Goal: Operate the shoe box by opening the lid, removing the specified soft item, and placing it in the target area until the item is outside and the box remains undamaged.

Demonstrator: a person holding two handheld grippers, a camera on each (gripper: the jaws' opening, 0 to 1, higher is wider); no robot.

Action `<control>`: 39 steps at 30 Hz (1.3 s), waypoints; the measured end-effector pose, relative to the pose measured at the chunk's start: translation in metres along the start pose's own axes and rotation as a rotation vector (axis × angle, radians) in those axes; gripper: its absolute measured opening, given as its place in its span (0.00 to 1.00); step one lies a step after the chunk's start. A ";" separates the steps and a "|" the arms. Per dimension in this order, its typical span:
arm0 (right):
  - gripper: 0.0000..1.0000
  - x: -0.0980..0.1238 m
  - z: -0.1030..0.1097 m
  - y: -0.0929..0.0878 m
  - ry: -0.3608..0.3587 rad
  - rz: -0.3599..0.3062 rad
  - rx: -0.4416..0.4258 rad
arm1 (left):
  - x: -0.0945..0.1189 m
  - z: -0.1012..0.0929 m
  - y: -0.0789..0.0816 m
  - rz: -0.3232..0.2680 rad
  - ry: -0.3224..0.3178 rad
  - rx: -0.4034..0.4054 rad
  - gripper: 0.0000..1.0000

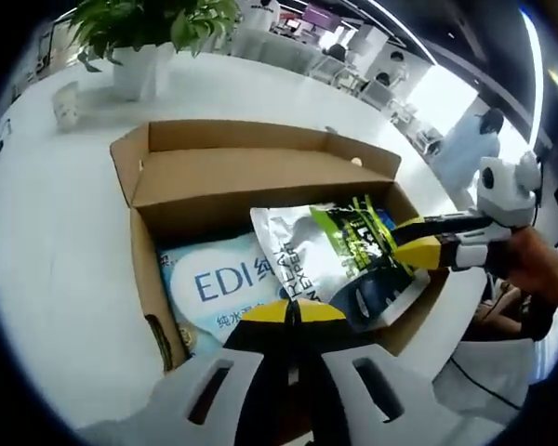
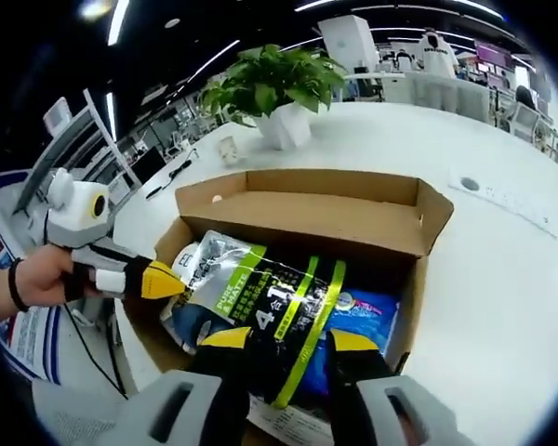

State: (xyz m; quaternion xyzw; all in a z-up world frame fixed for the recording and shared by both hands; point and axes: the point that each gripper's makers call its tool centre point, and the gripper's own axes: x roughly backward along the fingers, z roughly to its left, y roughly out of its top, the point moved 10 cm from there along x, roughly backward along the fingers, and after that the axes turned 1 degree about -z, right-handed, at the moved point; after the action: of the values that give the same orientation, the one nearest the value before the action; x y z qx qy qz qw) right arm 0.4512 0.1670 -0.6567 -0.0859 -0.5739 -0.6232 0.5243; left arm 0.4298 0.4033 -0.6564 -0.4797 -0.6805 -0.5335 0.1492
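Right tongs (image 2: 288,342) pinching green-striped pouch (image 2: 270,297) in open cardboard box (image 2: 391,214), left tongs (image 1: 293,311) pressed together, blue pack (image 1: 219,288) beneath

Bright, even office light from ceiling strip lights (image 2: 121,19). Glare off white table (image 1: 56,242), far window area blown out in left gripper view. Soft shadow inside box (image 2: 307,218). Heavy fisheye bending at edges; background soft, near jaws slightly blurred.

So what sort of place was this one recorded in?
Most likely an open-plan office: a long white table holds the box and a potted plant, with desks and chairs behind and strip lights overhead.
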 end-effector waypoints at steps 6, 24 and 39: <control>0.25 -0.007 0.001 -0.002 -0.004 0.014 -0.034 | 0.000 0.000 0.000 0.001 -0.002 -0.006 0.00; 0.00 0.001 0.001 -0.001 -0.037 -0.089 -0.200 | 0.004 0.002 -0.002 -0.013 0.009 -0.009 0.00; 0.00 0.018 0.003 0.001 -0.033 -0.123 -0.208 | 0.013 -0.008 0.007 -0.036 -0.007 -0.017 0.00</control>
State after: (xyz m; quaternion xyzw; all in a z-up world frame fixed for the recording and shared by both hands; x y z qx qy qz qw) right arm 0.4429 0.1599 -0.6426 -0.1146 -0.5190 -0.7087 0.4640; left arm 0.4264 0.4031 -0.6399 -0.4703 -0.6850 -0.5402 0.1330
